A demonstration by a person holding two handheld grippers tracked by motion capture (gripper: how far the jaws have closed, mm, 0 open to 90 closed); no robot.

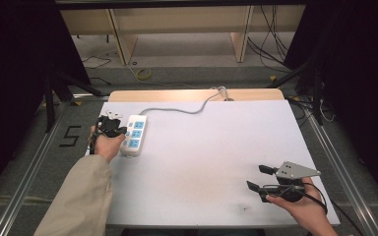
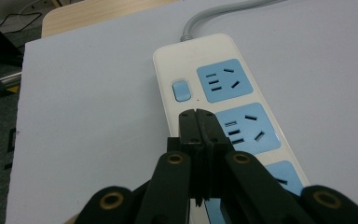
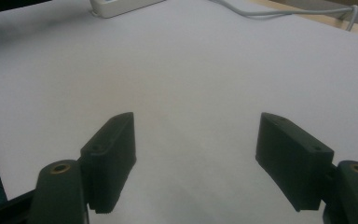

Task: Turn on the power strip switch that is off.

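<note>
Nearest the lens in the left gripper view: left gripper [image 2: 196,114], black jaws pressed flat together with nothing between them, tips over the near rim of the power strip [image 2: 205,74], just below its blue rocker switch [image 2: 181,90]. Hard to say whether the tips touch the casing or hang just above it. Strip body cream plastic with rounded corners, smooth and glossy, carrying blue socket panels with dark slots; grey cord [image 2: 214,11] leaving its far end toward the top of the frame.

In the high view, same left gripper [image 1: 119,129] at left of centre, held by a hand [image 1: 107,145] from a beige sleeve [image 1: 78,196], tucked against the strip [image 1: 134,134] close to the left edge of the white board [image 1: 202,162]. Cord [image 1: 177,109] curving to the upper middle, over the pale wooden tabletop edge [image 1: 192,94]. Matte white surface, faintly smudged in the middle, wide and bare between both tools. Right gripper [image 1: 256,178] at lower right, near the board's right and bottom edges, grey three-cornered plate [image 1: 295,170] on top, well apart from the strip.

Right gripper view: right gripper [image 3: 196,154] with blocky black jaws spread wide, holding nothing, bare board between; strip end [image 3: 121,5] and cord [image 3: 279,13] far off along the top edge.
</note>
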